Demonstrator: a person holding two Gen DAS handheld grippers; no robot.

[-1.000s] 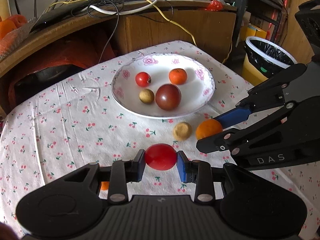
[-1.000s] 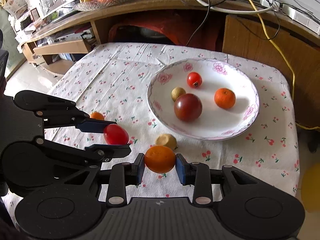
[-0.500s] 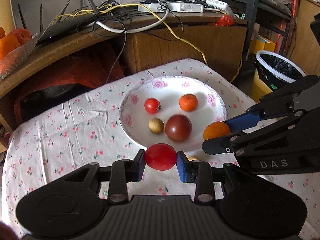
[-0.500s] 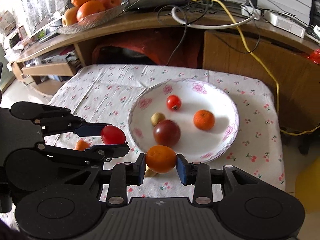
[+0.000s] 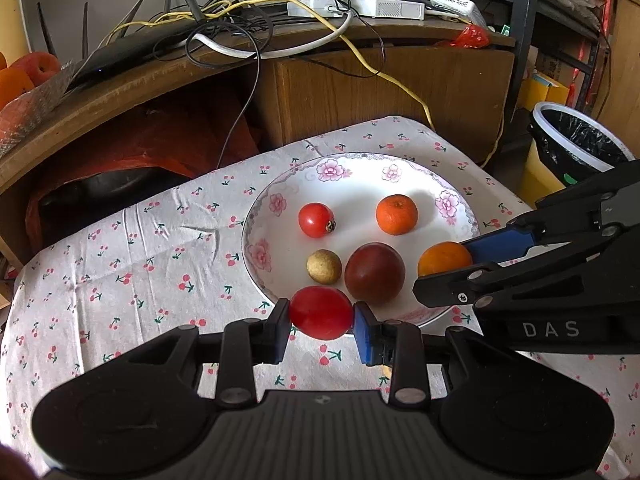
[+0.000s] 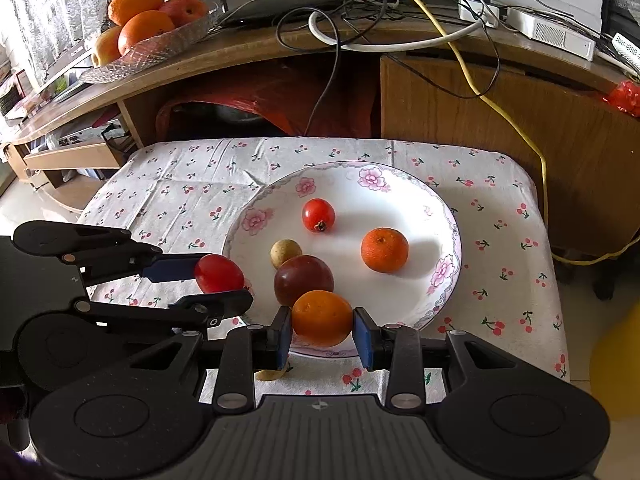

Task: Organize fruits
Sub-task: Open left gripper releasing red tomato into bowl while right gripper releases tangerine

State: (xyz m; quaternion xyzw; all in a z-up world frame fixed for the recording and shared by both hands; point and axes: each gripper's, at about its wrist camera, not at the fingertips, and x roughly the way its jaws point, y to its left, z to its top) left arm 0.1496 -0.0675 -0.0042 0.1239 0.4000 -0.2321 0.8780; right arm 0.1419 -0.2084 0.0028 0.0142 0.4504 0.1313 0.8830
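My left gripper (image 5: 321, 325) is shut on a red tomato (image 5: 321, 312), held above the near rim of the flowered white plate (image 5: 452, 184). My right gripper (image 6: 322, 330) is shut on an orange (image 6: 322, 317), also over the plate's (image 6: 256, 216) near edge. The plate holds a small red tomato (image 5: 316, 220), a mandarin (image 5: 397, 214), a dark purple tomato (image 5: 375, 274) and a small tan fruit (image 5: 324, 266). Each gripper shows in the other's view: the right gripper (image 5: 448, 264) with its orange (image 5: 444, 258), the left gripper (image 6: 212, 280) with its tomato (image 6: 219, 273).
The cherry-print tablecloth (image 5: 140, 248) covers a small table. A tan fruit piece (image 6: 272, 374) lies on the cloth under my right gripper. Behind stand a wooden desk with cables (image 5: 248, 36), a fruit bowl (image 6: 148, 24) and a lined bin (image 5: 576, 140) at right.
Both grippers have lifted and moved forward with their fruits, from over the cloth to above the plate's near rim. The loose tan fruit is now mostly hidden below.
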